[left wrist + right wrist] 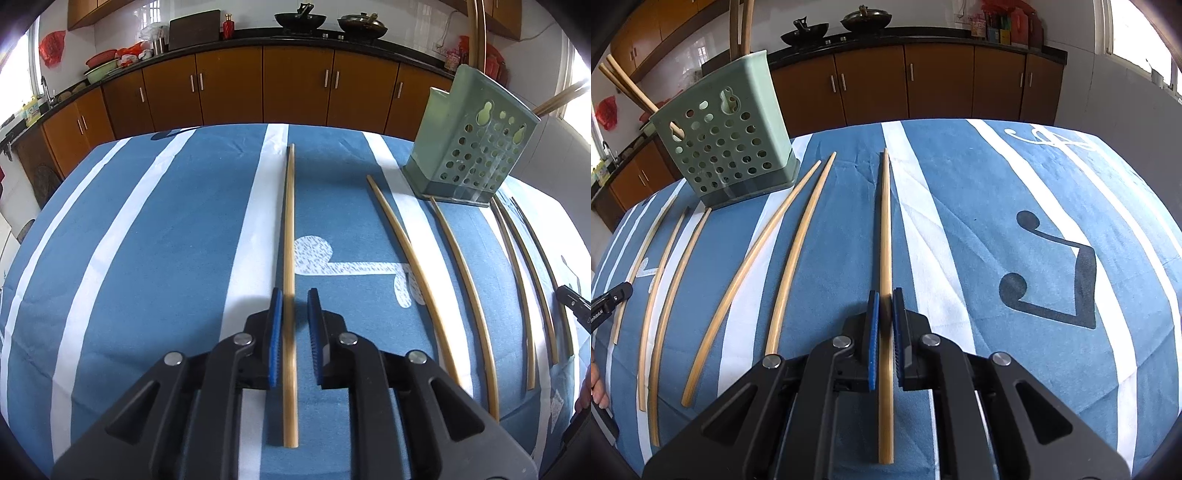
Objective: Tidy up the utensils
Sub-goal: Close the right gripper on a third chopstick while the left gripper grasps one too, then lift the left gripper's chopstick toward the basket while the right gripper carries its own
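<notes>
Two tools sit nearest, both pointing down at the table (960, 221), which has a blue-and-white striped cloth. Left tool (295, 295): jaws a little apart, left chopstick (290, 240) between them. It is against the left pad with a gap to the right pad, so not clamped. It runs straight away from the camera, well left of the holder (731, 147); its near part is blurred. Right tool (885, 295): jaws together, clamped on the right chopstick (885, 240), which points away, tip to the right of the holder. Four loose chopsticks (750, 277) lie flat on the cloth between the two tools, side by side in front of the holder, far ends near its base. The holder is green and perforated with a grey base, and stands upright at the far part of the table. Stored chopsticks (628, 88) stick out of its top, leaning. Behind the holder: brown cabinets (942, 81) and two woks (866, 18) on top.
</notes>
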Demonstrator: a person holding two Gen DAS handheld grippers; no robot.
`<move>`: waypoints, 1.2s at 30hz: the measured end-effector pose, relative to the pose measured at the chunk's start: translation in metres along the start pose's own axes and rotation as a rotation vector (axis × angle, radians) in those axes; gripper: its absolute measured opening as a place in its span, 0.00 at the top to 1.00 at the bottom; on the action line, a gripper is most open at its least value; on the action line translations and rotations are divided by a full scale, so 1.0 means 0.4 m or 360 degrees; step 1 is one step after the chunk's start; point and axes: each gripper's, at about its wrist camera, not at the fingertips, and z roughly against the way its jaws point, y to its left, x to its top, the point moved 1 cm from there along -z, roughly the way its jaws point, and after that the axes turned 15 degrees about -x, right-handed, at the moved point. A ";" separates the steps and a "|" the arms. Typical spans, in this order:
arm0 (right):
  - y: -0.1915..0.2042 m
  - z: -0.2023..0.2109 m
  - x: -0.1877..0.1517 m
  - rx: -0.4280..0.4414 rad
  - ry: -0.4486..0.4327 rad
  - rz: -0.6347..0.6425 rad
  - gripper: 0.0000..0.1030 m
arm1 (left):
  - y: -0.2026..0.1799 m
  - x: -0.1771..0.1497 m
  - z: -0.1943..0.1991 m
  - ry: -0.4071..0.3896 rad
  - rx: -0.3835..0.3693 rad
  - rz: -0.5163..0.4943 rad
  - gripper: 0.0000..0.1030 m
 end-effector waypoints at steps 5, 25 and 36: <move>-0.006 -0.003 0.002 0.0014 0.0003 -0.0009 0.92 | 0.004 0.000 0.001 -0.0003 -0.0018 0.0013 0.84; -0.002 -0.005 0.001 0.0012 0.0002 -0.0008 0.92 | 0.013 0.000 0.002 -0.0012 -0.0051 0.0044 0.84; -0.011 0.012 -0.023 0.0029 0.0006 -0.0012 0.92 | -0.008 -0.019 0.012 0.0021 0.0000 -0.0050 0.84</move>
